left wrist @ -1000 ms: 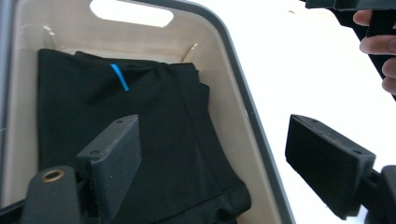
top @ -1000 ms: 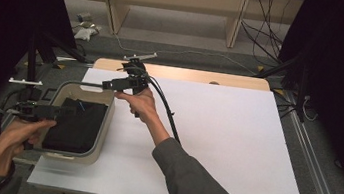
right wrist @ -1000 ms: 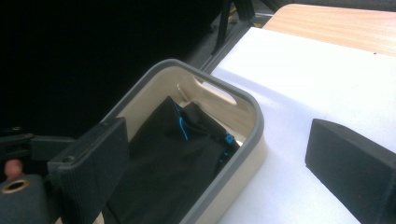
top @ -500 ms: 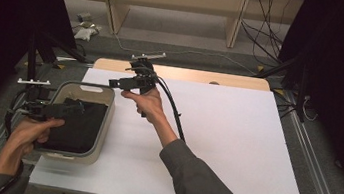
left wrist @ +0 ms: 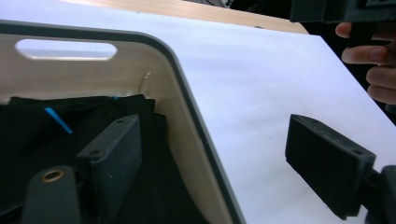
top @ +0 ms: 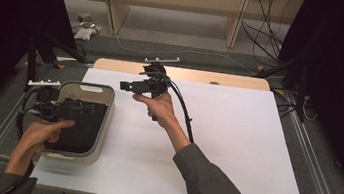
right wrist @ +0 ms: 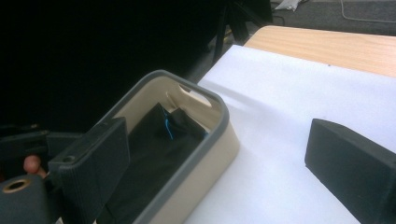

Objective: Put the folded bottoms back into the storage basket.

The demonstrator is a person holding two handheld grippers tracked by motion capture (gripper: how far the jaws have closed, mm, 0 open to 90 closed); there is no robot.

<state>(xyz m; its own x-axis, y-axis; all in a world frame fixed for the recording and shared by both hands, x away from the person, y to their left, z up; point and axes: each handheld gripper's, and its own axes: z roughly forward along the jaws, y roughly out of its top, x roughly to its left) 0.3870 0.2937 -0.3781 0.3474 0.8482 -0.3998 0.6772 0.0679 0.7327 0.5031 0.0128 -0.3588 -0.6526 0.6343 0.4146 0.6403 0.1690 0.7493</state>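
A beige bin with a grey rim and a handle slot in its far wall sits at the left edge of the white table sheet. Inside the bin lies a black cloth with a thin blue line on it, seen in both gripper views; it covers most of the bin floor.

Left gripper: held over the bin, above the cloth. In the left gripper view its jaws stand wide apart with nothing between them; one jaw is over the cloth inside the bin, the other is outside the bin's right wall, over the sheet. Whether the inner jaw touches the cloth cannot be told.

Right gripper: held in the air just beyond the bin's far right corner, pointing toward the bin. In the right gripper view its jaws are wide apart and empty, with the bin lying between them farther off.

The right hand grips its handle; the left hand is at the bin's near left side.
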